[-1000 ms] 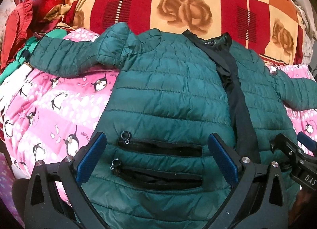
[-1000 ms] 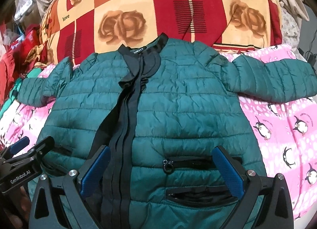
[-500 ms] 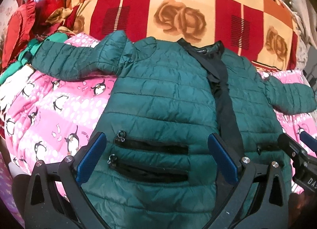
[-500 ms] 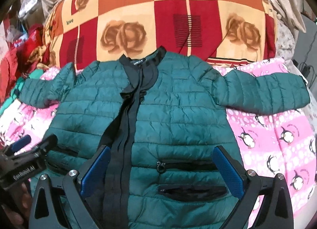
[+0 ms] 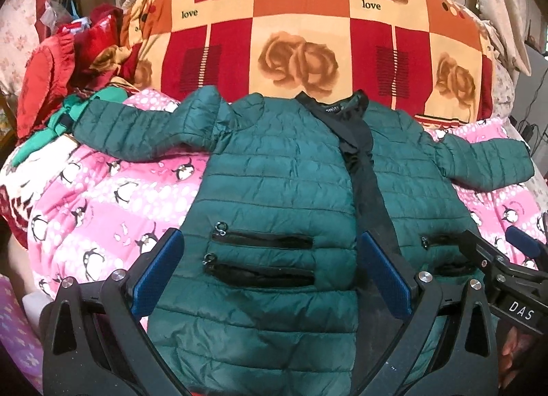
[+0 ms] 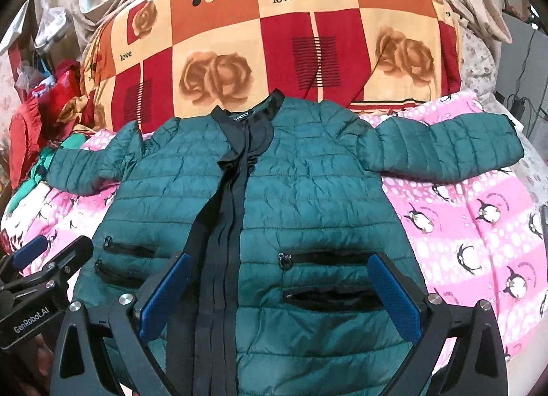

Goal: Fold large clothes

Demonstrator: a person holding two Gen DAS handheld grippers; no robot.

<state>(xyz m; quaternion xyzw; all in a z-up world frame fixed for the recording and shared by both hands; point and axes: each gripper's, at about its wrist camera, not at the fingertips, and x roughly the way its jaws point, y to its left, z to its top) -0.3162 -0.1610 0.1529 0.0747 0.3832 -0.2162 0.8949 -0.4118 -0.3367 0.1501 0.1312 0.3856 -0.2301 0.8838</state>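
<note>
Here the green puffer jacket (image 5: 274,190) lies front up and spread flat on the pink penguin blanket (image 5: 102,204) of a bed, collar toward the red and orange rose quilt (image 5: 308,36), both sleeves stretched out to the sides. The left gripper (image 5: 270,272) hangs over the lower left panel with its jaws wide apart and nothing between them, the two zip pockets (image 5: 262,255) showing in the gap. The right gripper (image 6: 281,293) hangs over the lower right panel, likewise wide and empty, with the black zipper placket (image 6: 222,224) just inside its left pad. No fold looks begun: the step in hand seems to be the lay-out and the choice of a first grasp. The next move probably calls for each gripper to reach outward to a sleeve (image 6: 445,142) or a side edge, pinch the slippery padded fabric firmly, and carry it across toward the placket.
</note>
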